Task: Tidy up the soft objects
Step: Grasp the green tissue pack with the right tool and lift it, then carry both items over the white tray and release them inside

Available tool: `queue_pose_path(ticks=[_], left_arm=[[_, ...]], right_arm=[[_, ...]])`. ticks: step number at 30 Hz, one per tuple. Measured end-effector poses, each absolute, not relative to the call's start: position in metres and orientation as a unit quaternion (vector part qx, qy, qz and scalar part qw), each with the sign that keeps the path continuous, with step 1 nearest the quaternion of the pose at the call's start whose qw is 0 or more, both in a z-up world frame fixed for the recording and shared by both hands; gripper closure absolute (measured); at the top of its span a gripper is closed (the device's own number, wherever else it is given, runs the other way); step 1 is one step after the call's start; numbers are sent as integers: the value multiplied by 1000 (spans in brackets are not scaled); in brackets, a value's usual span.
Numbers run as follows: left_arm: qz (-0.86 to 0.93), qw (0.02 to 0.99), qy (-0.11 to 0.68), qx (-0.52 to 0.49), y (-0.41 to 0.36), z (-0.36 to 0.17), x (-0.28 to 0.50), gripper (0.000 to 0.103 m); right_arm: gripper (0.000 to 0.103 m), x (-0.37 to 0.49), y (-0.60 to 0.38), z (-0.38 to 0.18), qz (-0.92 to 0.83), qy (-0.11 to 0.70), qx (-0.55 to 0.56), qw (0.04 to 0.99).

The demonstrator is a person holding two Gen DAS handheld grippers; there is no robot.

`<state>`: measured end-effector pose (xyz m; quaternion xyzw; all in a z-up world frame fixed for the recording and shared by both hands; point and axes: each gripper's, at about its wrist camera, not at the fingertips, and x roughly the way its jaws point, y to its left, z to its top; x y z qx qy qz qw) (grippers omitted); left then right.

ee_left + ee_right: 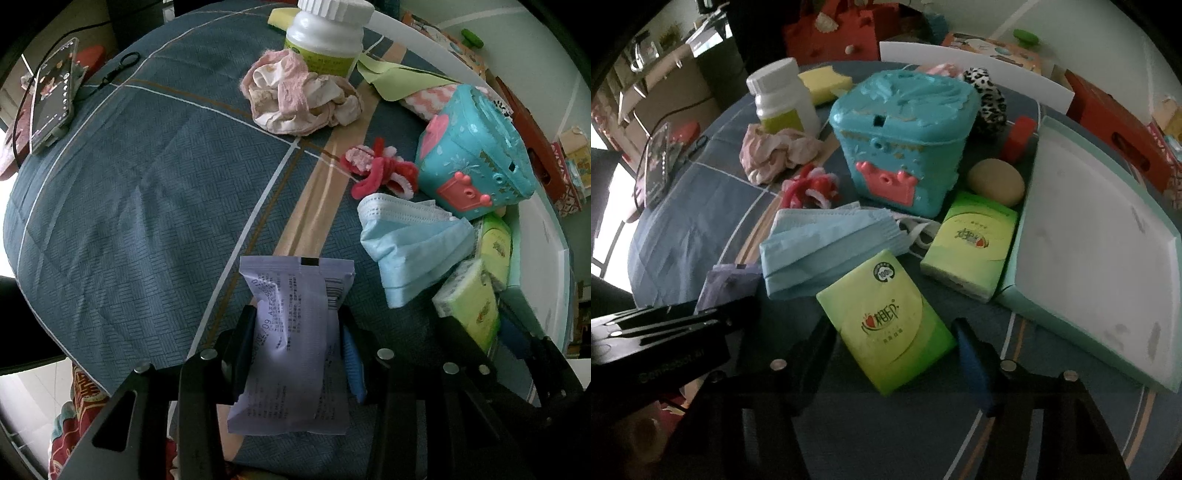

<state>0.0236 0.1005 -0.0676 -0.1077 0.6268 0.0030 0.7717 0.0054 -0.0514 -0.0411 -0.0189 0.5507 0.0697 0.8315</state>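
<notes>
Left gripper (299, 343): jaws clamped on the waist of a lavender sachet (295, 332), held clear above the blue quilt (110, 221).

Right gripper (897, 354): jaws fairly wide, straddling the near green tissue pack (886, 321); pads not visibly pressing it. Second tissue pack (971, 243) at 1 o'clock, beside the pale tray (1015, 291); face mask (827, 243) at 11 o'clock.

Step, as judged: sachet in transit, tissue pack not yet gripped. Next calls for squarer alignment, then gentle closure.
</notes>
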Motion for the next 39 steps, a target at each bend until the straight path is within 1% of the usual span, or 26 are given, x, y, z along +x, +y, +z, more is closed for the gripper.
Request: queue_pose_path(ticks=[11, 15, 20, 23, 29, 34, 39], left_arm=[[-9, 792, 600, -111, 103, -43, 15, 59], [-10, 806, 582, -112, 106, -23, 11, 59], [-28, 825, 553, -110, 96, 14, 14, 59], [-52, 839, 533, -97, 77, 41, 25, 59], [-110, 853, 505, -71, 23, 72, 47, 59], [-161, 853, 495, -39, -29, 79, 59, 59], [-194, 844, 500, -3, -78, 69, 77, 59]], right_arm=[[37, 1, -74, -21, 58, 525, 6, 849], [37, -5, -80, -7, 51, 511, 12, 858], [37, -7, -96, 18, 34, 483, 24, 875], [37, -8, -111, 32, 2, 467, 24, 884], [37, 2, -157, 50, -79, 460, 42, 883], [37, 16, -201, 59, -153, 457, 57, 874], [37, 22, -243, 53, -189, 453, 91, 866]])
